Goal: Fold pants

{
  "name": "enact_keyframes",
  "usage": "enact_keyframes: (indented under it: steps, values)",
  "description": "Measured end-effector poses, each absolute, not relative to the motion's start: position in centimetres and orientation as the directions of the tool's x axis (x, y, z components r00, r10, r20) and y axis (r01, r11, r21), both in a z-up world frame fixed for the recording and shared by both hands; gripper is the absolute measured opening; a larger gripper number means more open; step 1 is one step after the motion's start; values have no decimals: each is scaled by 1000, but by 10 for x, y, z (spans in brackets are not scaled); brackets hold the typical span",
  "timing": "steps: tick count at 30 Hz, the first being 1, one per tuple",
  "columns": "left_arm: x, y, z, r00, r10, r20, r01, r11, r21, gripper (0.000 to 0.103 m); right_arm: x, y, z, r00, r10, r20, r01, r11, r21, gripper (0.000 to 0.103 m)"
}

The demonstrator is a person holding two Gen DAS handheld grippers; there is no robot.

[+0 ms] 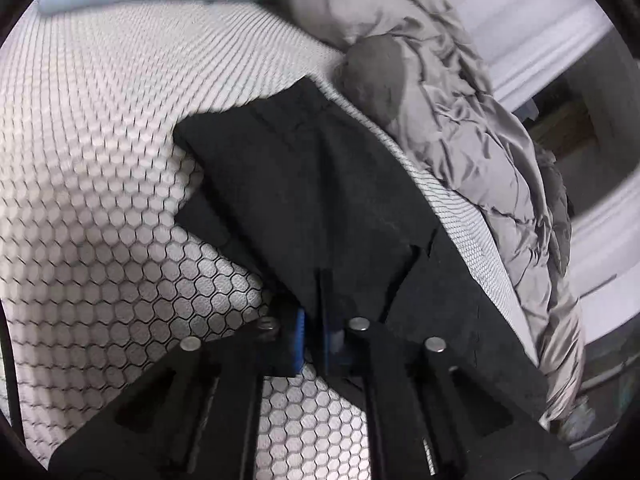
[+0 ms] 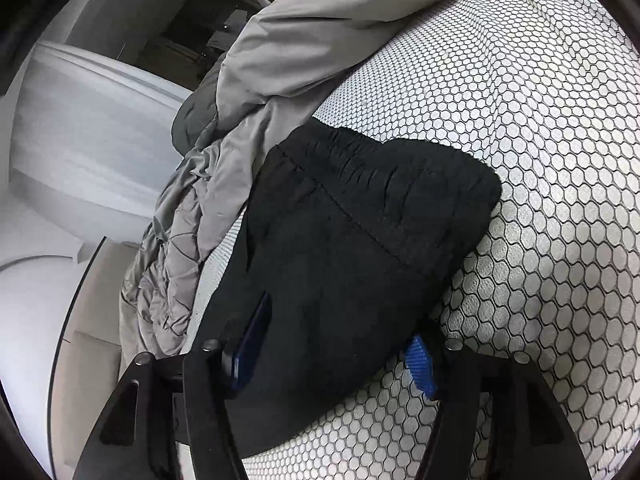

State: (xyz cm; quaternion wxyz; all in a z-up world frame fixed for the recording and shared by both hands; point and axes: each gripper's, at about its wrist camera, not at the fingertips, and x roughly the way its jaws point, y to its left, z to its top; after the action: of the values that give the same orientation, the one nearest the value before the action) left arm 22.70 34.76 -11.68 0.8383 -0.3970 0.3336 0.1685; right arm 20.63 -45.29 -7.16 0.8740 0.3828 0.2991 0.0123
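**Black pants on the honeycomb mattress, both grippers at the cloth**

Here, no boxes, baskets or bins in either view; only a mattress (image 1: 100, 152) bearing the pants (image 1: 304, 184), plus a crumpled grey duvet (image 1: 472, 128) heaped along one edge.

Seen from the left wrist camera: lying flat, folded into a long dark band, long axis running from the lower right of the frame up toward the upper left, far end squared off near the duvet. A stepped edge near the gripper, one layer over another. Left gripper (image 1: 320, 296) pinched tight on that near layer, blue pads (image 1: 300, 332) drawn close together with black cloth between them.

Seen from the right wrist camera: waistband end of the pants (image 2: 360, 248) pointing up and to the right, gathered elastic ruched into fine ridges, a stitched seam crossing below it. Rounded corner at the upper right resting on the mattress. Right gripper (image 2: 336, 344) spread to a middling width, astride the near end of the cloth; left blue pad (image 2: 252, 340) lying against the fabric, the other clear at the cloth's edge; no firm pinch to be seen.

Materials: pants matte, soft, slightly fuzzy knit; mattress cover pale, quilted in dark-outlined hexagons; duvet thin, smooth, heavily creased, partly stitched in diamonds. Beyond the bed, white moulded panels (image 2: 92, 120), blurred.
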Motion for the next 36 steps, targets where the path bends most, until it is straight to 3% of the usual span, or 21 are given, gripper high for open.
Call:
enact_keyframes:
  steps: [4, 7, 9, 12, 13, 14, 17, 19, 20, 21, 22, 24, 25, 26, 29, 32, 33, 35, 36]
  values:
    - [214, 345, -93, 747, 47, -664, -503, 693, -516, 2, 216, -457, -83, 829, 230, -510, 242, 675, 697, 33]
    - [199, 351, -89, 746, 73, -662, -518, 688, -508, 2, 213, -444, -69, 841, 218, -495, 210, 712, 670, 23]
    - [191, 358, -91, 732, 93, -675, -544, 676, -497, 2, 204, -427, -54, 858, 212, -468, 155, 761, 629, 22]
    - [187, 368, -105, 682, 86, -726, -584, 662, -470, 10, 197, -416, -55, 840, 214, -499, 145, 797, 587, 25]
    - [187, 370, -109, 675, 76, -734, -591, 652, -475, 11, 198, -422, -67, 808, 223, -545, 188, 779, 598, 40]
    - [185, 372, -111, 682, 64, -728, -588, 639, -495, 11, 198, -433, -82, 768, 231, -597, 262, 737, 623, 46]
    - [183, 378, -115, 700, 44, -712, -577, 622, -529, 11, 180, -455, -83, 819, 280, -500, 233, 635, 736, 47]
    - [183, 380, -118, 702, 39, -712, -581, 610, -539, 11, 172, -464, -73, 861, 222, -459, 225, 642, 733, 59]
    - [183, 380, -119, 702, 42, -711, -583, 609, -538, 11, 174, -467, -73, 868, 198, -455, 231, 650, 724, 59]
    - [182, 379, -120, 702, 47, -711, -585, 607, -538, 11, 175, -471, -75, 865, 191, -464, 245, 646, 723, 55]
    - [180, 379, -119, 704, 50, -709, -586, 604, -539, 11, 178, -474, -80, 855, 195, -481, 265, 633, 727, 39]
    - [173, 377, -116, 712, 64, -700, -588, 598, -544, 11, 178, -474, -81, 844, 183, -504, 290, 635, 716, 22]
    - [169, 376, -114, 714, 74, -697, -591, 597, -542, 11, 173, -469, -72, 856, 180, -485, 263, 655, 708, 15]
    - [167, 376, -113, 710, 80, -700, -596, 599, -536, 11, 166, -463, -59, 870, 172, -462, 230, 687, 690, 15]
    - [166, 376, -118, 684, 75, -726, -613, 599, -516, 11, 150, -465, -45, 873, 124, -471, 221, 761, 610, 15]
    - [166, 373, -113, 682, 74, -728, -611, 606, -510, 14, 162, -489, -83, 770, 98, -630, 395, 702, 592, 26]
    - [166, 372, -109, 684, 77, -726, -609, 608, -509, 20, 158, -496, -86, 790, 118, -602, 389, 661, 641, 27]
    - [159, 369, -98, 698, 93, -710, -604, 608, -514, 42, 146, -496, -66, 829, 65, -555, 384, 655, 650, 40]
    - [157, 368, -93, 703, 105, -704, -605, 609, -513, 55, 136, -494, -52, 847, -9, -532, 391, 688, 611, 56]
